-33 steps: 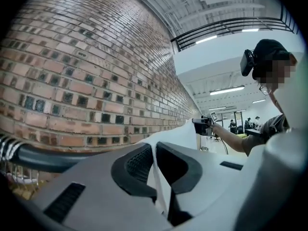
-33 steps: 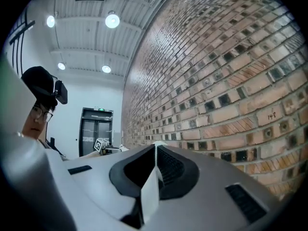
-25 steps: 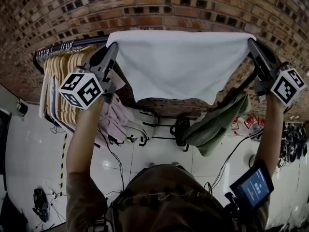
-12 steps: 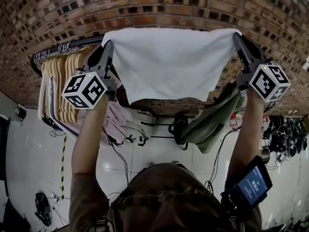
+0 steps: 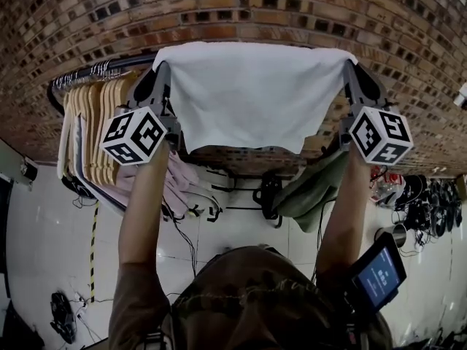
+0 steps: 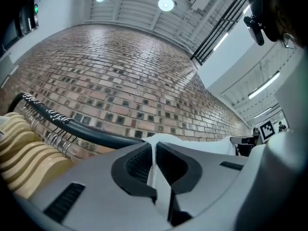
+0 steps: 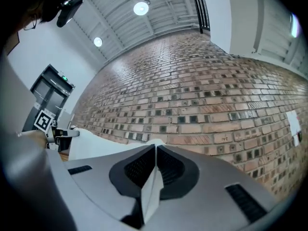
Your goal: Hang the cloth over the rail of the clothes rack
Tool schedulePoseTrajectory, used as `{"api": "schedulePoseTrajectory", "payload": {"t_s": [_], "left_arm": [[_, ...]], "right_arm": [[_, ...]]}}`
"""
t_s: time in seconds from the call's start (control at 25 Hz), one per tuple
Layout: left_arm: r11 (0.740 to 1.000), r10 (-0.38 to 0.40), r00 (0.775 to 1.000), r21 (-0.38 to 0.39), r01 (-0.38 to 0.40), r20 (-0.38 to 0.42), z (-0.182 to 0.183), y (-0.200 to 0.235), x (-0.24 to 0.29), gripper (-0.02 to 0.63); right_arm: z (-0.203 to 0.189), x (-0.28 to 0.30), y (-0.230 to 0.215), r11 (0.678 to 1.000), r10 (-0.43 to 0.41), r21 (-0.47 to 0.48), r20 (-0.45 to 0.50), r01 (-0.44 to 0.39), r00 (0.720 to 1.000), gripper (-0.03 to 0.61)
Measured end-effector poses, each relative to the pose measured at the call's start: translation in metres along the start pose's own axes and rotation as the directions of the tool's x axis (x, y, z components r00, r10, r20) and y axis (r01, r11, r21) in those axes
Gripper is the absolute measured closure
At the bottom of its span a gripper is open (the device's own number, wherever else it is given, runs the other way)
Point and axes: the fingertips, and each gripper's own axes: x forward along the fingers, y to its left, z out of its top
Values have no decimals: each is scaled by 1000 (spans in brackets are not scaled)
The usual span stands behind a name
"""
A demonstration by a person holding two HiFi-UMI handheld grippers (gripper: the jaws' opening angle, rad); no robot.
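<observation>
Okay, both tongs are closed tight on the cloth [image 5: 252,93]: the left tongs [image 5: 162,68] pinch its top left corner and the right tongs [image 5: 349,63] its top right corner, with a thin white fold showing between the pads in each gripper view. We see the cloth held up and spread between them in front of the brick wall [image 5: 408,20], its top edge at about the height of the rail [image 5: 109,68] and not yet draped over it, as far as we can judge. Risks from here: the pinch is only on thin corners, so a tug or an uneven pull could slip one corner out and the cloth would drop on that side. Letting go before enough fabric has passed over the rail would let it slide back down the near side. The left corner sits near the hangers [image 5: 91,130] and could catch on their hooks. The cloth's long axis runs left to right, roughly along the rail. Its face is toward us, and it hangs down from the top edge to a narrower, sagging bottom edge.
</observation>
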Motion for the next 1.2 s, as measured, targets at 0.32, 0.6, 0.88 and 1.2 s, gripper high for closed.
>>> {"api": "schedulePoseTrajectory", "payload": {"t_s": [0.32,0.6,0.88,1.2], "left_arm": [[999,22,1000,44,-22,5,-1,-4,1,595],[1000,-20,1000,24,20,16,4,-6,-2,595],[999,-34,999,29,34,6,-4,-11,-10,561],[995,-73,997,60,75,-39,-17,-9,-23,511]], "right_arm": [[-4,-3,-5,997,-49,64,20,47,999,563],[-2,-2,-8,996,-79,49,-2,79,997,493],[4,-15,-14,992,-126,40,52,124,991,425],[4,-20,-18,991,-130,43,71,127,989,425]]}}
